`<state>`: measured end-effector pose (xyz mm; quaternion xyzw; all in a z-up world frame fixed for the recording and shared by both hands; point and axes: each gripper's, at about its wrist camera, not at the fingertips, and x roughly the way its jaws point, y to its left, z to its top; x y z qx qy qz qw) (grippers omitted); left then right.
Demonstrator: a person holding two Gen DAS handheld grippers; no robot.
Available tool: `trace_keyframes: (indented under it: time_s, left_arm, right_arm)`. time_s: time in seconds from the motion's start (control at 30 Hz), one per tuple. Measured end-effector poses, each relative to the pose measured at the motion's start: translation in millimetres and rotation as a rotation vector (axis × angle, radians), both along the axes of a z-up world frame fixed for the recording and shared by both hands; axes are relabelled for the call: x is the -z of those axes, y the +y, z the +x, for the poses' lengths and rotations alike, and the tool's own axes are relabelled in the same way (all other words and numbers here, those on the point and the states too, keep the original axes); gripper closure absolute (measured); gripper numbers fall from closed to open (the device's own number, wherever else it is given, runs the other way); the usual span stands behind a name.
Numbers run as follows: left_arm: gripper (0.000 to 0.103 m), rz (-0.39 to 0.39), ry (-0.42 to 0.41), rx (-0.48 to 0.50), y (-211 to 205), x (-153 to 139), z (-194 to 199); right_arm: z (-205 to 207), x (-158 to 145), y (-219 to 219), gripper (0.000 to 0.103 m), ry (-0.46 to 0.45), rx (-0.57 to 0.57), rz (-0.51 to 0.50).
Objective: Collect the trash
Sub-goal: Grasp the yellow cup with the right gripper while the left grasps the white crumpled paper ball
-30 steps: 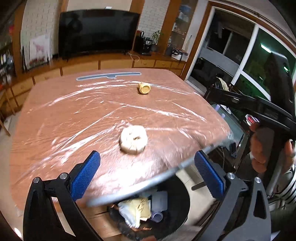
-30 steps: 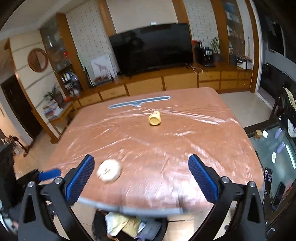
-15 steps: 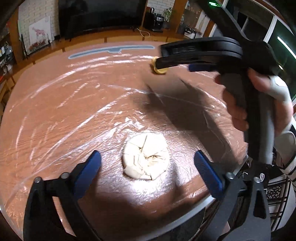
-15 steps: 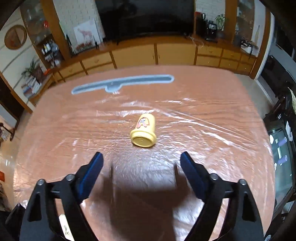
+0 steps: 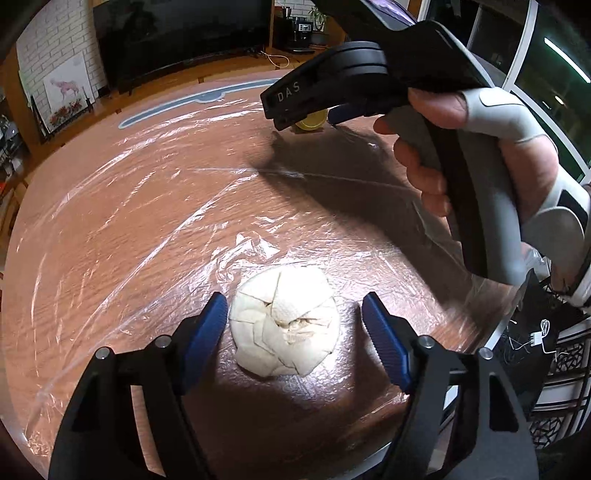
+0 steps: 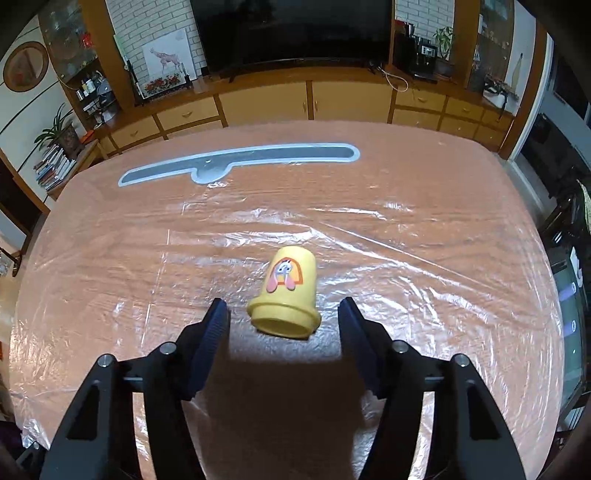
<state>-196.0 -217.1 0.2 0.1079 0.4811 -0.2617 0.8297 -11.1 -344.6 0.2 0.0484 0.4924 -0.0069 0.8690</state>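
Observation:
A crumpled white paper wad [image 5: 286, 320] lies on the plastic-covered wooden table [image 5: 110, 229]. My left gripper [image 5: 293, 314] is open, its blue pads on either side of the wad without touching it. A yellow cup [image 6: 286, 293] with a cartoon sticker lies on its side, mouth toward me. My right gripper [image 6: 282, 317] is open, its fingertips flanking the cup's rim with a gap on each side. In the left wrist view the right gripper's body [image 5: 369, 74] and the hand holding it hide most of the cup [image 5: 312, 121].
A long grey inlay [image 6: 240, 162] runs across the far side of the table. Behind it stand wooden cabinets [image 6: 306, 99] and a large dark TV [image 6: 291, 29]. The table's right edge [image 5: 491, 325] drops to the floor.
Both grippers have moved forward and down over the table. The left one now straddles the paper wad and the right one now straddles the yellow cup. Both jaws have narrowed.

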Motion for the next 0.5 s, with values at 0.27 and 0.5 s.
trace_keyframes:
  time_s: [0.27,0.5]
  left_arm:
    - [0.051,0.019,-0.032,-0.002,4,-1,-8]
    - [0.051,-0.033,0.001,-0.012,11,-1,0]
  right_arm:
    - [0,1,-3,0.067,-0.032,0.000,-0.004]
    - [-10,-11,-13,0.067,-0.059,-0.016,0.034]
